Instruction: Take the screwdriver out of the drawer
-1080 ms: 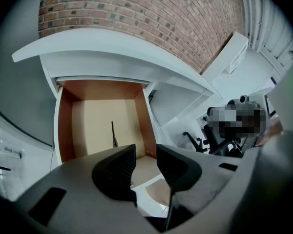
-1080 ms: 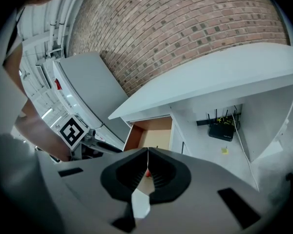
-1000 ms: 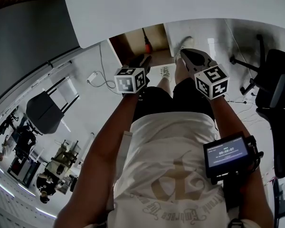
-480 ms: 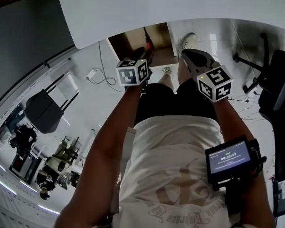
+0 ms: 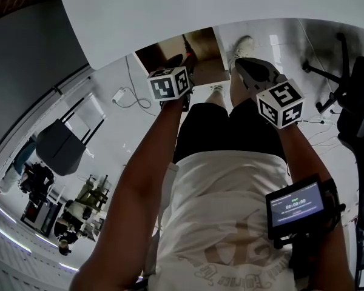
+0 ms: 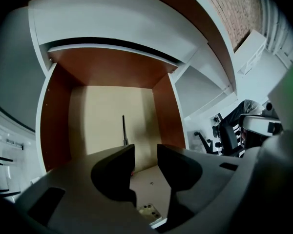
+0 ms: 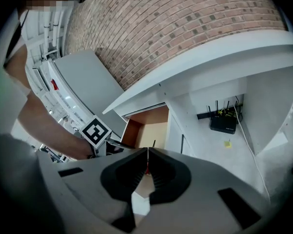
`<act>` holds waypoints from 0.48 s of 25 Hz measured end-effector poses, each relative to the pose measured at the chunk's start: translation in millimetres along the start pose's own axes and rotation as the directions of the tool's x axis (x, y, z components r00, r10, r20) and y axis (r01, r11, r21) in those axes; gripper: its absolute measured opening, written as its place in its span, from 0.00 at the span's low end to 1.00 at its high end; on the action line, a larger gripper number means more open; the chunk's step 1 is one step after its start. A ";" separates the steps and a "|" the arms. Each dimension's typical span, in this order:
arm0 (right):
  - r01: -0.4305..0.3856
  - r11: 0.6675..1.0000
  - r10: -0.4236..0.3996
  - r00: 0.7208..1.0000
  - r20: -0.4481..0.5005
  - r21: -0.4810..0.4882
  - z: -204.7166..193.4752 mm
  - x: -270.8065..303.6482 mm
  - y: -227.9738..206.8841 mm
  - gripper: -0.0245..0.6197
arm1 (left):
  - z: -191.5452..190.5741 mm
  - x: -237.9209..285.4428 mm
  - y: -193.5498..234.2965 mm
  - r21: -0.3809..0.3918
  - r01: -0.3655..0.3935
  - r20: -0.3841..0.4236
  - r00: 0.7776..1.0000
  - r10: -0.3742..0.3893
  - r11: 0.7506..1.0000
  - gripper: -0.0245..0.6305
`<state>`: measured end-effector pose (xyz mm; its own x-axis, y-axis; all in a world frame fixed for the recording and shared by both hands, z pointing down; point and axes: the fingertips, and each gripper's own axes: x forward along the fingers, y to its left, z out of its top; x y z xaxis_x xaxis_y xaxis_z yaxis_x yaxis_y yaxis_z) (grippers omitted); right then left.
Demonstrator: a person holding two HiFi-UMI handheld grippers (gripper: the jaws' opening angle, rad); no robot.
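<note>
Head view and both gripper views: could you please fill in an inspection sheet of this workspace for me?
Surface: white desk, bare where it shows.
Job's things: drawer open, brown walls, pale floor; screwdriver lies inside, shaft pointing towards the back, not gripped.
Clutter: nothing seen in the drawer.
Grippers: left gripper open, empty, aimed into the drawer; right gripper shut, empty, off to the side.
Cables: white cable on the floor left of the drawer; router with leads under the desk.
Surroundings: brick wall, office chair, grey chair.
</note>
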<state>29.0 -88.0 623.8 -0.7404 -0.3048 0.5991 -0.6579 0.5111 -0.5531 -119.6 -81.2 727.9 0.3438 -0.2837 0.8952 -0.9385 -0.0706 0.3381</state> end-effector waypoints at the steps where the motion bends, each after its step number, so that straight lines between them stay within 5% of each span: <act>1: 0.003 1.000 -0.003 1.000 0.005 0.007 0.7 -0.6 -1.9 0.07 | 1.1 1.6 0.3 0.000 -0.003 -0.001 1.000 0.003 1.000 0.27; 12: 0.006 0.999 -0.007 1.000 0.026 0.035 -2.3 -5.1 -9.3 0.07 | 0.8 21.2 5.5 0.014 -0.028 -0.048 0.998 0.029 1.000 0.27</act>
<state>39.2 -89.4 627.2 -0.7392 -0.3288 0.5877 -0.6667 0.4806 -0.5697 -117.5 -88.4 748.4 0.3180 -0.2393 0.9174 -0.9481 -0.0760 0.3088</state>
